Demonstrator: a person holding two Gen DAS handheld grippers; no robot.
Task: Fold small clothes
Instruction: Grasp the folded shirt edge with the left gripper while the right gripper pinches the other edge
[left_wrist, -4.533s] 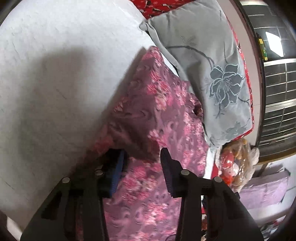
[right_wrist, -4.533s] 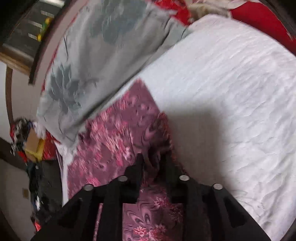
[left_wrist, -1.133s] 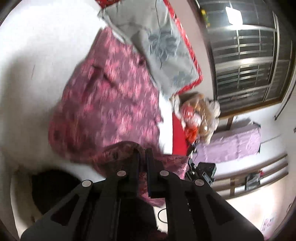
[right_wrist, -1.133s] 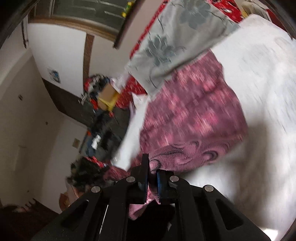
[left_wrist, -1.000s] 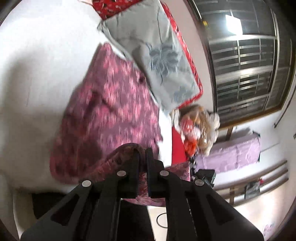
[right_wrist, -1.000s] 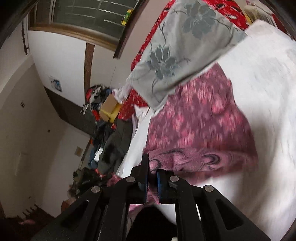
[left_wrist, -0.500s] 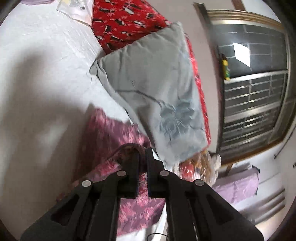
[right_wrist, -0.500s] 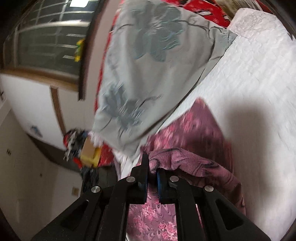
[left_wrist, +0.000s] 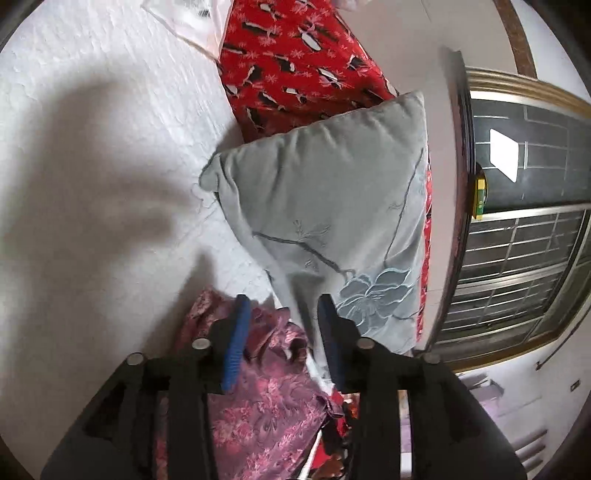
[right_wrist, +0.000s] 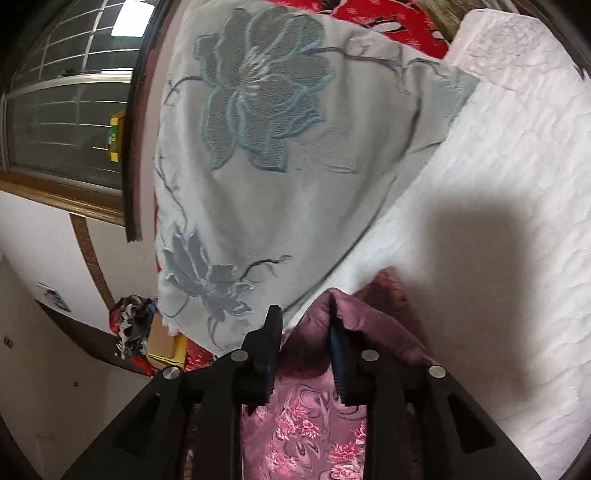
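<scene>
Now both tools stand part open, their jaws having just been opening. The left gripper (left_wrist: 282, 317) has the plum floral satin garment (left_wrist: 266, 406) lying loose between its blue pads, no longer pinched. The right gripper (right_wrist: 304, 328) likewise brackets a raised fold of that garment (right_wrist: 332, 317), and the pads appear clear of the cloth. The garment lies directly below and ahead of both tools, on the white textured bedspread (left_wrist: 92, 184), its far edge close against the grey flower-embroidered cushion (left_wrist: 332, 206). Neither hand looks nearer; each seems to sit at one corner of the folded-over edge. Only the left view shows the red patterned pillow (left_wrist: 295, 74) broadly; only the right shows the cluttered room corner.
</scene>
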